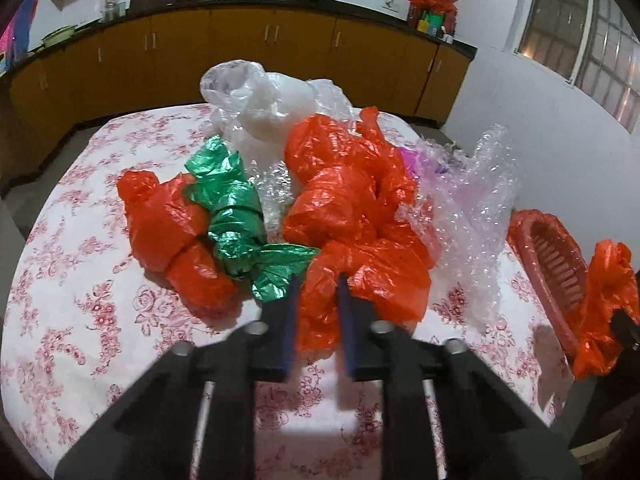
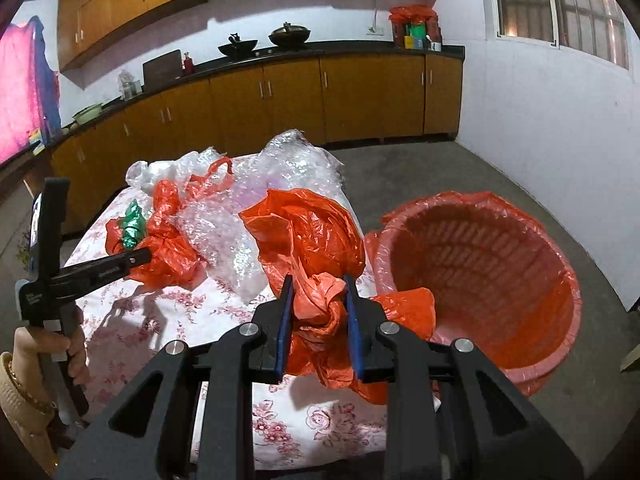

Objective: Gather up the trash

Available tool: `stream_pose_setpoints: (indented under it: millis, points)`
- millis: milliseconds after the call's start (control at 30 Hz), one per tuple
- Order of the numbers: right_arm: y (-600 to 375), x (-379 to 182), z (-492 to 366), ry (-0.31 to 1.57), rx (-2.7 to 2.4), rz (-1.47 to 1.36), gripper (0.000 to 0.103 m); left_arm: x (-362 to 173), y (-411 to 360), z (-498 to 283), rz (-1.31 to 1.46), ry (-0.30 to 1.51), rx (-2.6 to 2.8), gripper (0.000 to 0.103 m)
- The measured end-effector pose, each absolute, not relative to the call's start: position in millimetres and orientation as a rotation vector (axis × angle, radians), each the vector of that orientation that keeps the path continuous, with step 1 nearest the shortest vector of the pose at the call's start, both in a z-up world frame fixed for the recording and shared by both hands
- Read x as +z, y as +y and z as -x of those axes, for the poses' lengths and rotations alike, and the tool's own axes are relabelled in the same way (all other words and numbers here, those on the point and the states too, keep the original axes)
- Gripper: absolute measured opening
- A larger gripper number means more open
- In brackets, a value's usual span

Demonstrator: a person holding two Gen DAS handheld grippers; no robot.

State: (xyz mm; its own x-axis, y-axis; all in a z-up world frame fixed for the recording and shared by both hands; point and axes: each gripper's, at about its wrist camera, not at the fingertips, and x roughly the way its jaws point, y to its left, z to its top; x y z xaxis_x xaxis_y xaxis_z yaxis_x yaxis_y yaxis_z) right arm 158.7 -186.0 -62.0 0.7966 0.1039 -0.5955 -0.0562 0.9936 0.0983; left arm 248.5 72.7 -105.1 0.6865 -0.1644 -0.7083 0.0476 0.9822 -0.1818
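- The orange bags (image 1: pixel 352 216) are seen as thin, glossy, crinkled plastic film.
- The green bag (image 1: pixel 236 216) is shown with a shiny, almost metallic sheen.
- Bubble wrap (image 1: pixel 472 200) is seen as clear, pimpled plastic.
- The tablecloth (image 1: pixel 80 280) appears matt, printed cloth.
- The basket (image 2: pixel 480 272) is moulded, slotted plastic, lined with glossy film.
- The cabinets (image 2: pixel 360 96) look like smooth wood.

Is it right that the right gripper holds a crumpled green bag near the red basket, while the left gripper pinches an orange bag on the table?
Not quite. The right gripper holds a crumpled orange bag, not a green one, as the right wrist view shows. The rest stands: it is near the red basket, and the left gripper pinches an orange bag on the table.
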Motion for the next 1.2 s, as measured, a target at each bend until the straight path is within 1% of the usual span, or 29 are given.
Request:
stream_pose_setpoints:
  millis: [33, 133, 600, 900, 1200]
  points:
    - [-187.2, -61.9, -158.1, 0.643, 0.085, -0.079, 0.024, -102.5, 72.5, -246.7, 0.151, 0.794, -0.124, 0.011]
    - [-188.8, -61.3, -154.2, 0.641, 0.083, -0.085, 0.024, -91.1, 72.8, -237.8, 0.146, 0.753, -0.139, 0.008]
    - [-207.7, -44.5, -142.7, 0.588, 0.039, -0.108, 0.024, -24.5, 72.3, -198.8, 0.164, 0.606, -0.164, 0.008]
    - [-253.8, -39.2, -138.9, 0.562, -0.088, -0.143, 0.024, 10.0, 19.6, -178.2, 0.138, 0.548, -0.306, 0.008]
    - [-307.2, -36.0, -139.9, 0.552, -0.213, -0.222, 0.024, 3.7, -55.4, -183.4, 0.119, 0.582, -0.475, 0.008]
